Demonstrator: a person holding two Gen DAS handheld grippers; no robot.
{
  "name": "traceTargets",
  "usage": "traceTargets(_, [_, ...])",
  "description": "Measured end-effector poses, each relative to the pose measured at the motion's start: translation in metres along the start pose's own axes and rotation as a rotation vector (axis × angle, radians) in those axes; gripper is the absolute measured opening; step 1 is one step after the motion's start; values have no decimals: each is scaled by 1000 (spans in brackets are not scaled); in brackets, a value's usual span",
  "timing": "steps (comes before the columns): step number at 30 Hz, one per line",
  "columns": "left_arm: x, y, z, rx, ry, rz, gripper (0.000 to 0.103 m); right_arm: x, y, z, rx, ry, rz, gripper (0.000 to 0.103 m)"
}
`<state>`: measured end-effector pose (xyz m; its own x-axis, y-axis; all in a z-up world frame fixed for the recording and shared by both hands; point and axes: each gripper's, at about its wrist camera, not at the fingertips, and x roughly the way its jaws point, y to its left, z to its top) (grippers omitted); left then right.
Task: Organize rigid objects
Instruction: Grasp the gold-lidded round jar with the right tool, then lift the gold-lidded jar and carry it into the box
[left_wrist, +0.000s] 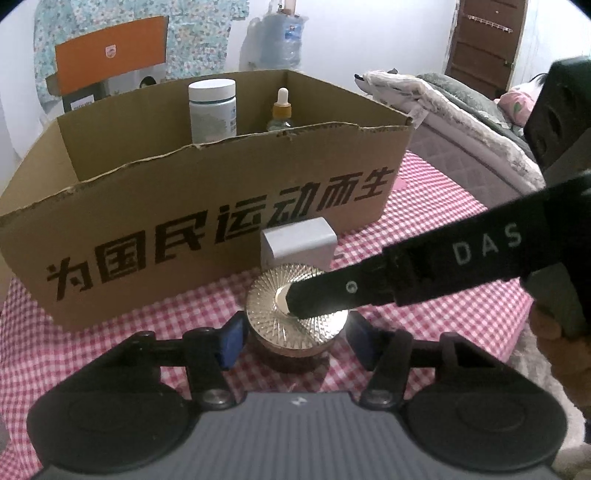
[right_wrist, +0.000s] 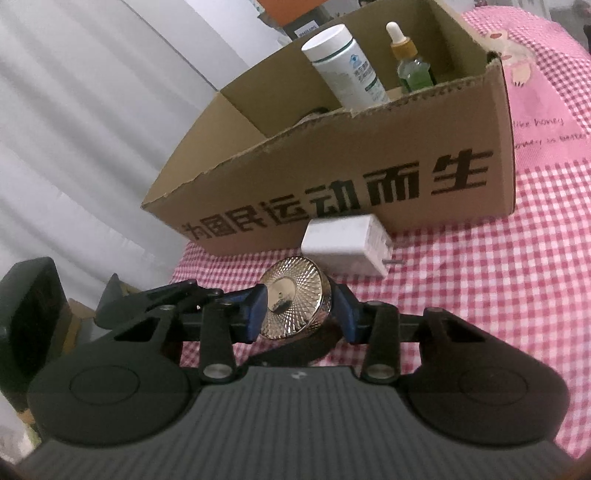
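both fingers around jar

— Where does the left wrist view look from?
— Low, close, facing the printed brown cardboard box squarely.
— The right?
— Steeper, angled (equally close); both share the box and the gold-lidded round jar.

From my left tool, the right gripper covers the jar lid's centre, and the cardboard box hides both bottles' bases ahead.

Dim indoor light, fisheye-warped edges, slight blur.
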<state>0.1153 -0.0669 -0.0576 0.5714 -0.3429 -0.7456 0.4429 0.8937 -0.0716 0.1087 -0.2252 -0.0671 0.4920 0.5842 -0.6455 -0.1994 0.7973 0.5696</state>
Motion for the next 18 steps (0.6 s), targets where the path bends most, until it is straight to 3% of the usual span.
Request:
traceTargets(6, [-10, -8, -12, 40, 8, -1, 61, -6, 7, -12, -10, 28, 18, 40])
traceTargets(18, [13, -10, -10, 49, 34, 17, 61, 0, -7, -14, 33, 24, 21, 41])
